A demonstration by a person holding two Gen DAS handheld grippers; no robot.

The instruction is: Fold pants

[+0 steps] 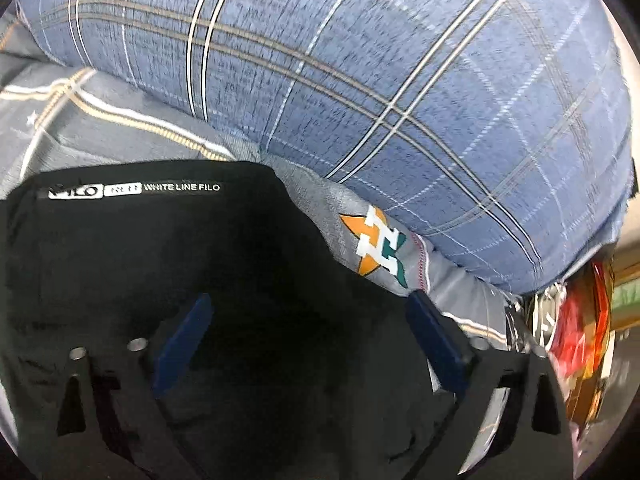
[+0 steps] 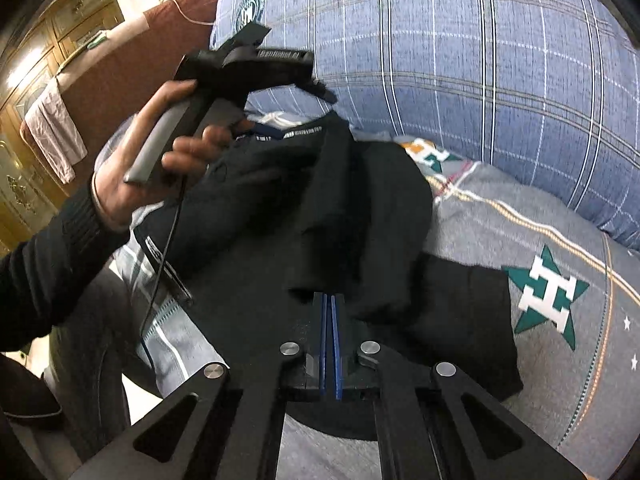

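Observation:
Black pants (image 1: 160, 260) lie crumpled on a grey bed sheet (image 1: 120, 136). White lettering (image 1: 136, 190) runs along the edge farthest from me. My left gripper (image 1: 310, 298) hovers over the pants, its blue pads wide apart and nothing between them. In the right wrist view the pants (image 2: 320, 200) spread from the centre to the lower right. My right gripper (image 2: 330, 300) has its blue pads pressed together, tips against a ridge of black cloth. No cloth shows between the pads. A hand (image 2: 132, 168) in a dark sleeve holds the left gripper's handle above the pants' far end.
A bulky blue plaid quilt (image 2: 480, 60) rises behind the pants. The sheet carries star logos (image 2: 548, 292). A brown headboard (image 2: 132, 60), a hanging towel (image 2: 56, 136) and a wooden cabinet (image 2: 80, 8) stand at the left. Red packaging (image 1: 580, 320) lies off the bed's right side.

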